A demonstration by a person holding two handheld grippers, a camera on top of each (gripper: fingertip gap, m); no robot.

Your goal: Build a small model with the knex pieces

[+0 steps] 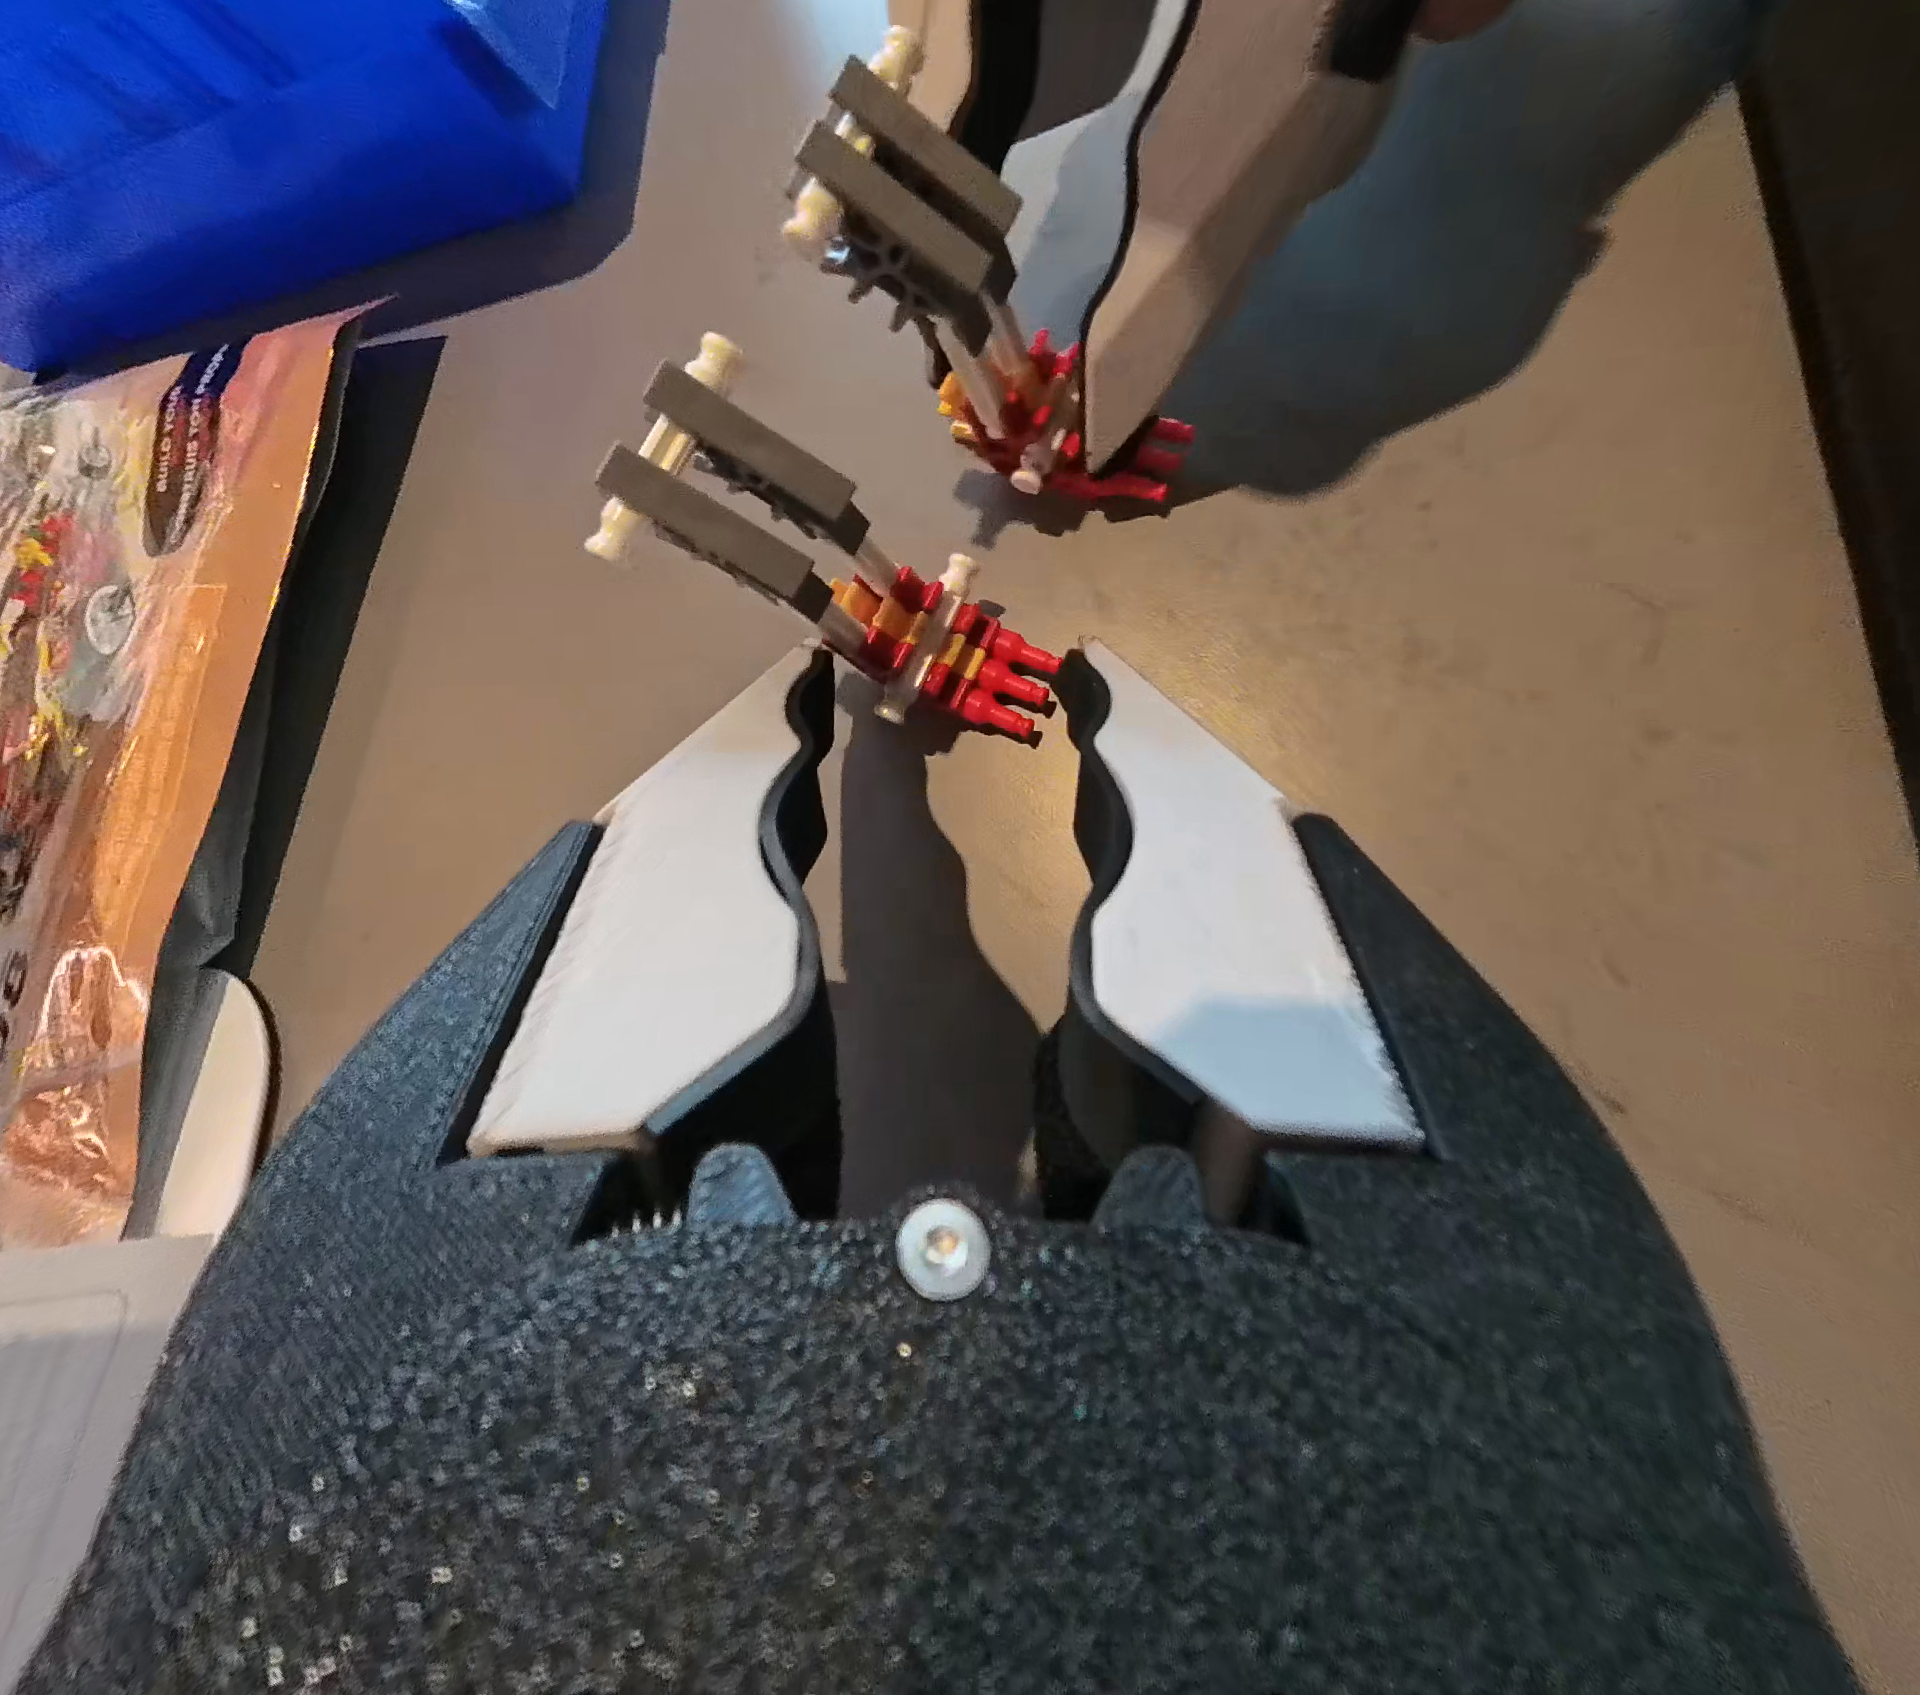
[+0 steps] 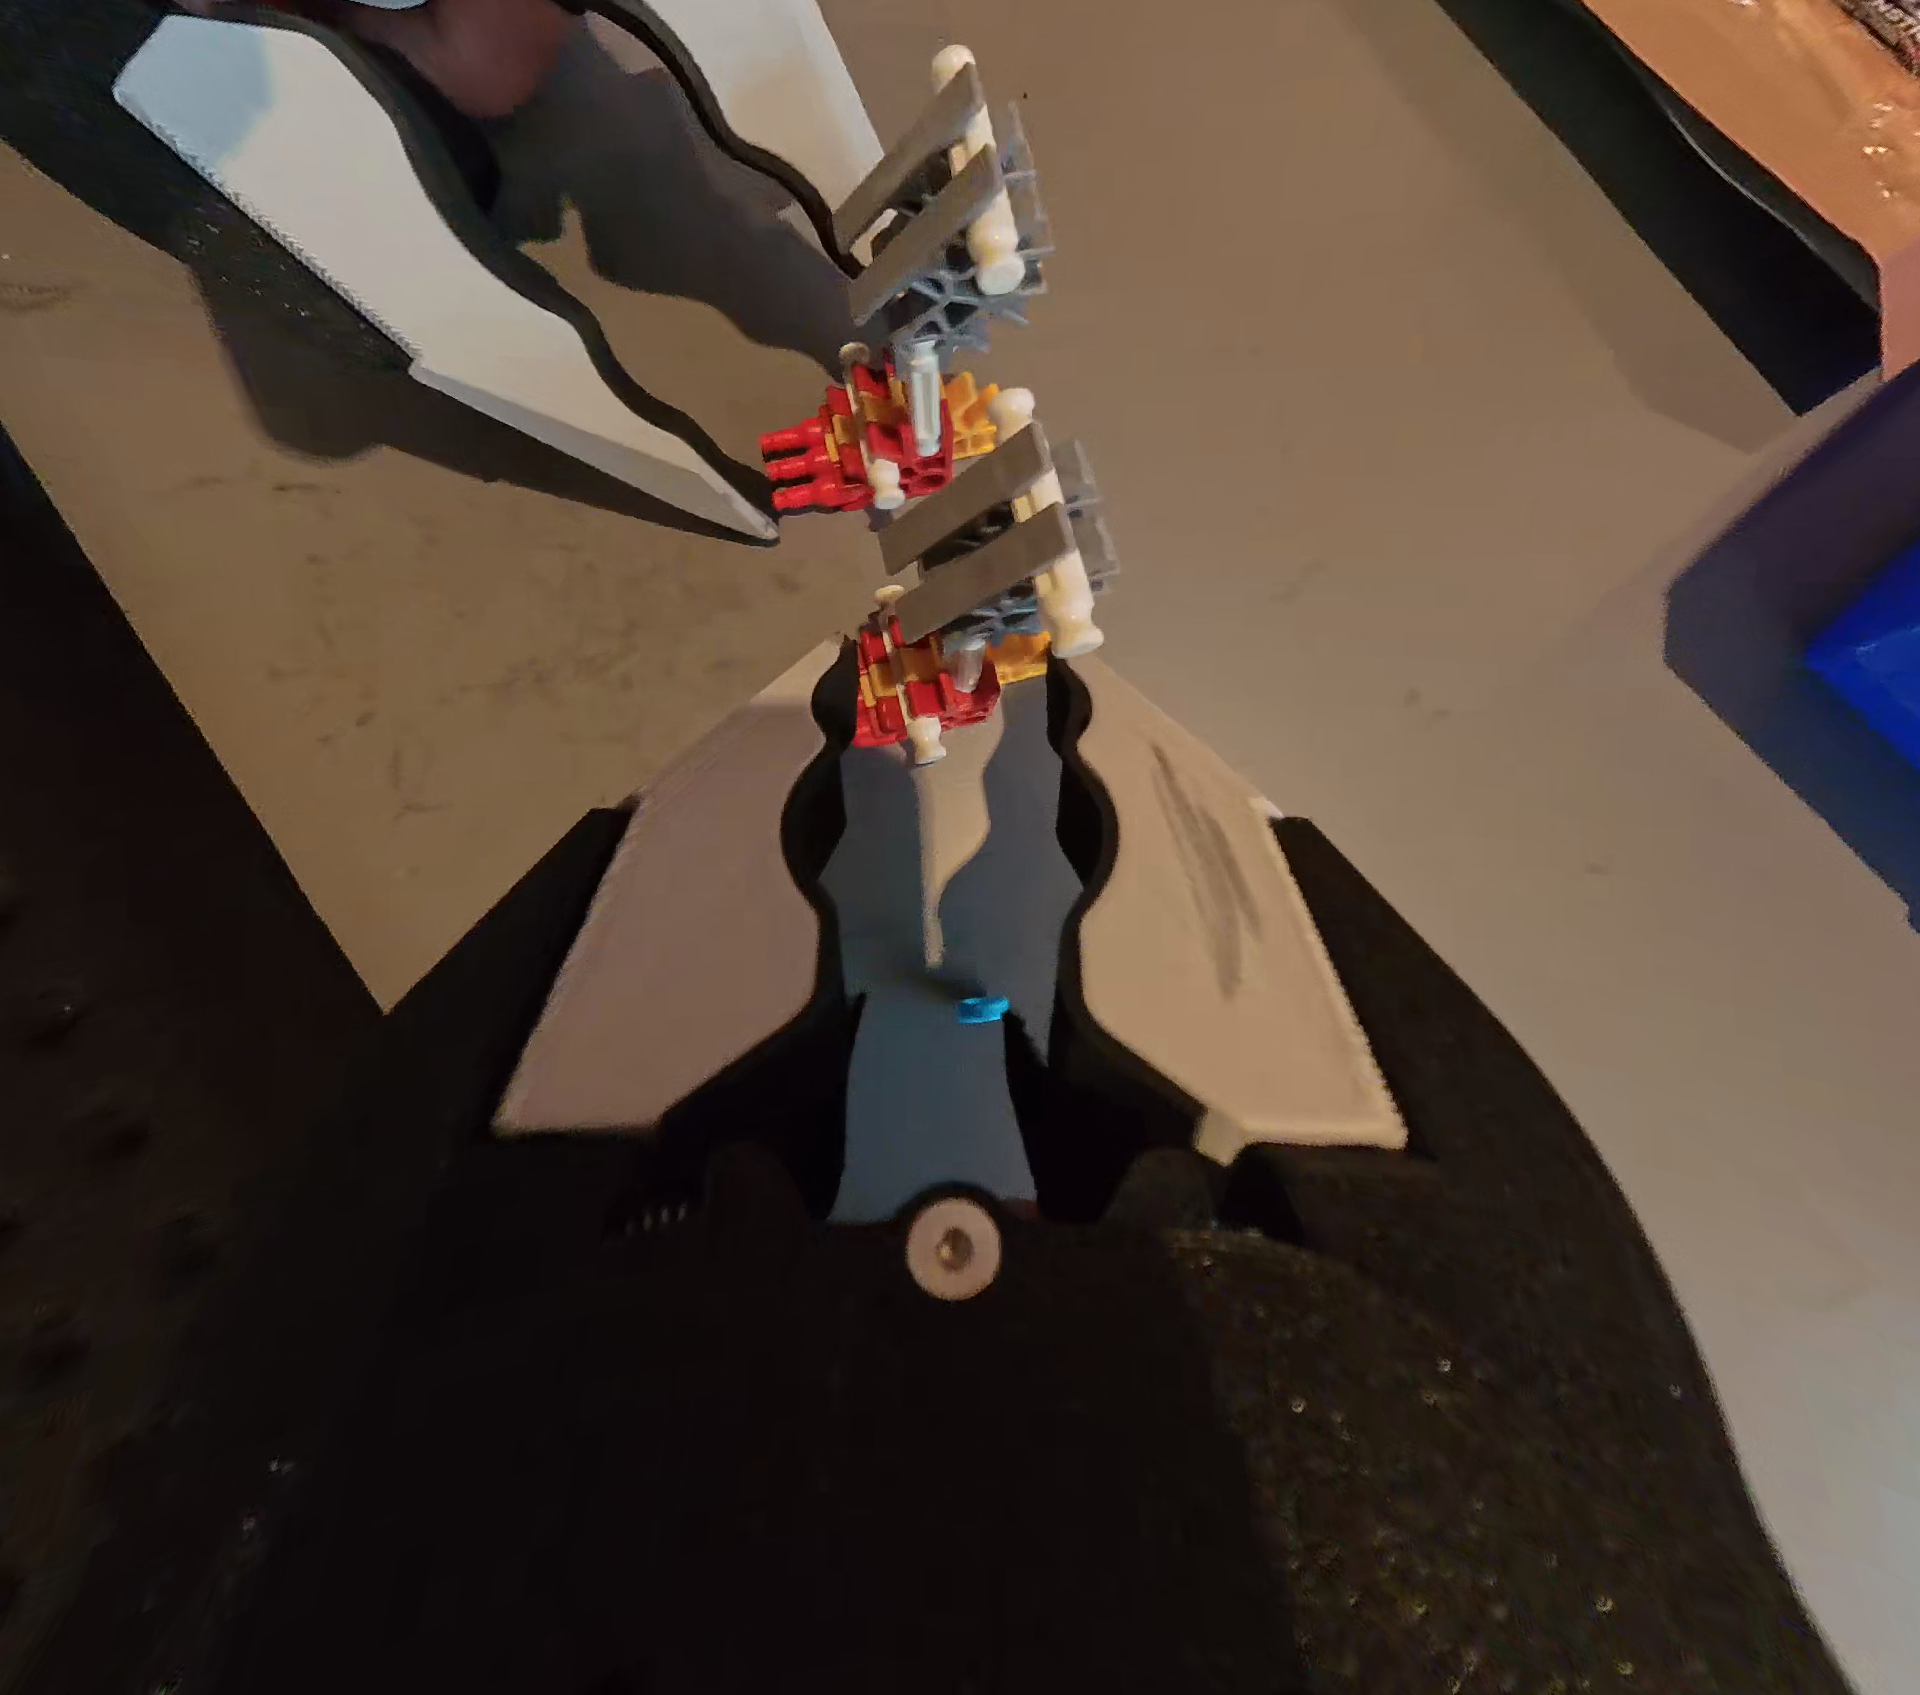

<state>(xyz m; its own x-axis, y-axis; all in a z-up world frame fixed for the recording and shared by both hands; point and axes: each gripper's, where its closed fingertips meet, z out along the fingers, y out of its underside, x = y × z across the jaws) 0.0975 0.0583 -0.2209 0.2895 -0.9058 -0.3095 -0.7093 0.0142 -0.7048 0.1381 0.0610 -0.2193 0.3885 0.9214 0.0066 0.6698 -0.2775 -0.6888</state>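
Left wrist view shows the left gripper (image 1: 945, 658) closed in around the red and orange connector cluster at the foot of the first toy assembly (image 1: 727, 528). Each fingertip sits against a side of that cluster, so we read it as pinched there rather than merely flanked. From the cluster, pale rods rise to two grey slats and white cross pins.

Right wrist view shows the right gripper (image 2: 945, 674) gripping the second toy assembly (image 2: 987, 544) in the same way, jaws drawn in on its red base. The two assemblies stand just beside each other, apart, over the middle of the grey worktop (image 1: 1455, 710), away from its dark edge. We cannot tell whether they rest on it or hang just above.

A blue bin (image 1: 260, 35) and a wrapped printed box (image 1: 135, 606) lie toward the worktop's other side. A small blue piece (image 2: 982, 1009) lies loose between the right gripper's fingers.

We judge these snap-together pieces to be very light, hard and smooth. Joints may pop apart under a twist, and the slats would lever on their thin rods. The dense base cluster is the sound place to hold.
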